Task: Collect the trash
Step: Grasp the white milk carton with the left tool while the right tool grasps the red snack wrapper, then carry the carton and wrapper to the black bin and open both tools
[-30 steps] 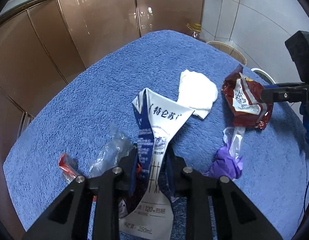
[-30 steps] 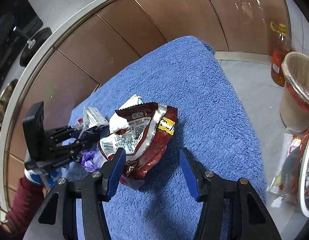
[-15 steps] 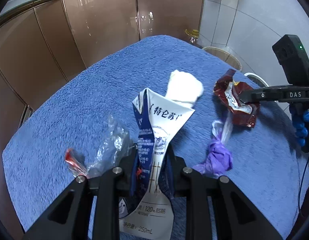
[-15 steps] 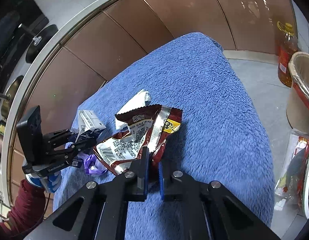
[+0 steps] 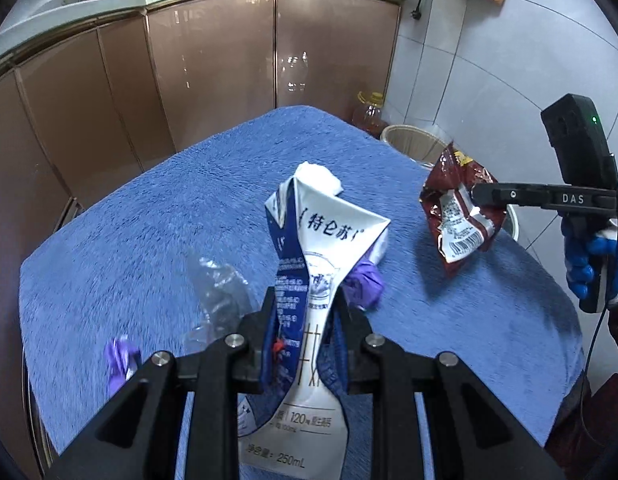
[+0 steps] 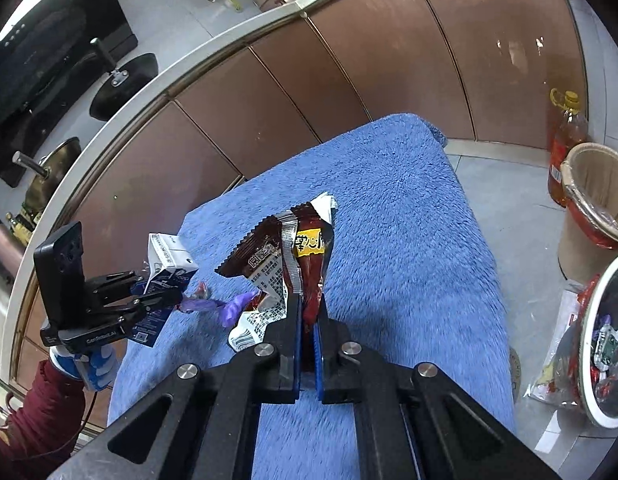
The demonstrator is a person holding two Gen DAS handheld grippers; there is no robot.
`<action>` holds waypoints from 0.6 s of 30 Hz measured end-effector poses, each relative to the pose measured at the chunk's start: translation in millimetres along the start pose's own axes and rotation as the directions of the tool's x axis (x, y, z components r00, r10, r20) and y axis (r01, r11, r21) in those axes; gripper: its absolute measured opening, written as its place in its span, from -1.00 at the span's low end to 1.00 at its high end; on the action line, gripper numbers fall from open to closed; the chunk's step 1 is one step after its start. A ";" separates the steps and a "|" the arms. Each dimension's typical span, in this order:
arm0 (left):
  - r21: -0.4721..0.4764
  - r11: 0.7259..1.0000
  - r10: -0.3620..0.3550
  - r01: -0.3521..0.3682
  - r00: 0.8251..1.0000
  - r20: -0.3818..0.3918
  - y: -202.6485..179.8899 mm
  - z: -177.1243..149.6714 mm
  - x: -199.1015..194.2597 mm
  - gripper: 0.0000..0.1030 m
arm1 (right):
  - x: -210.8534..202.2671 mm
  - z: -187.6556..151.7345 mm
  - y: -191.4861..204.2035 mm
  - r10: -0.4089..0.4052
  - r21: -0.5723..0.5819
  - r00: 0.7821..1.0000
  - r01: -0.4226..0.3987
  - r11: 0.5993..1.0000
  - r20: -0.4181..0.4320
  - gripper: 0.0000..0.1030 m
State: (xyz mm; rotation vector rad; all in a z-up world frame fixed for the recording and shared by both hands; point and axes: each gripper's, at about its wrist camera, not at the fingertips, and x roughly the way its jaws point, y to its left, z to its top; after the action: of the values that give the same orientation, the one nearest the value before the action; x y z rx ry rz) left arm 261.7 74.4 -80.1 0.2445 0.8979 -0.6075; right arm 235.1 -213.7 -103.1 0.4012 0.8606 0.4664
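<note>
My left gripper is shut on a crushed white and blue milk carton, held above the blue towel-covered table. The right wrist view shows that carton and left gripper at the left. My right gripper is shut on a dark red snack wrapper, lifted off the towel; in the left wrist view the wrapper hangs from the right gripper. On the towel lie a purple glove, a white tissue, clear plastic and a purple scrap.
A lined waste bin stands on the floor right of the table, beside an oil bottle. A white-rimmed bin with trash sits at the right edge. Brown cabinets run behind the table. A gloved hand holds the right gripper.
The right gripper closed on the red wrapper and lifted it off the towel. The left gripper rose with the milk carton, showing more of the cabinets and counter.
</note>
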 end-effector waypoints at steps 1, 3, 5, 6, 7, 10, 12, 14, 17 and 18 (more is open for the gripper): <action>-0.007 1.000 -0.001 0.001 1.000 0.007 -2.4 -2.1 -5.1 -0.57 | -3.6 -2.7 1.9 -0.001 -0.003 1.000 0.001 1.000 0.005 -0.91; -0.029 0.999 -0.016 0.016 1.000 0.026 -7.1 -6.0 -15.7 -0.57 | -14.2 -7.8 5.1 -0.003 -0.010 1.000 0.003 1.000 0.015 -0.91; -0.052 0.998 -0.038 0.040 0.998 0.046 -11.7 -11.3 -26.4 -0.57 | -23.4 -10.9 6.8 -0.005 -0.019 1.000 0.006 1.000 0.026 -0.91; -0.065 0.996 -0.053 0.057 0.997 0.055 -12.4 -12.4 -30.6 -0.57 | -29.2 -13.4 9.0 -0.007 -0.025 0.999 0.008 1.000 0.032 -0.91; -0.079 0.994 -0.068 0.073 0.996 0.065 -14.8 -13.8 -36.0 -0.57 | -36.2 -16.3 10.5 -0.009 -0.030 0.999 0.010 0.999 0.039 -0.91; -0.132 0.982 -0.124 0.136 0.988 0.097 -15.1 -17.3 -48.2 -0.57 | -49.2 -20.6 12.7 -0.007 -0.036 0.998 0.009 0.999 0.060 -0.91; -0.156 0.976 -0.137 0.155 0.983 0.121 -16.5 -17.3 -55.2 -0.57 | -58.5 -23.1 13.6 -0.006 -0.038 0.997 0.009 0.999 0.077 -0.91; -0.170 0.971 -0.147 0.170 0.979 0.138 -15.9 -15.9 -61.0 -0.56 | -65.8 -26.2 15.5 -0.004 -0.041 0.996 0.008 0.999 0.089 -0.91; -0.205 0.957 -0.174 0.206 0.971 0.165 -12.8 -18.2 -70.4 -0.56 | -74.7 -31.0 17.1 0.001 -0.045 0.995 0.003 0.999 0.100 -0.91; -0.216 0.953 -0.179 0.213 0.969 0.169 -11.6 -21.3 -75.3 -0.56 | -77.2 -32.9 17.7 0.004 -0.046 0.995 0.001 0.999 0.102 -0.91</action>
State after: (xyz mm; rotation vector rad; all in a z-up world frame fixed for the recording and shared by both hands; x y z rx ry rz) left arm 205.4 104.0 -32.9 -0.1026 0.8462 -0.6886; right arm 161.5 -236.0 -65.3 0.3806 0.7493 0.4622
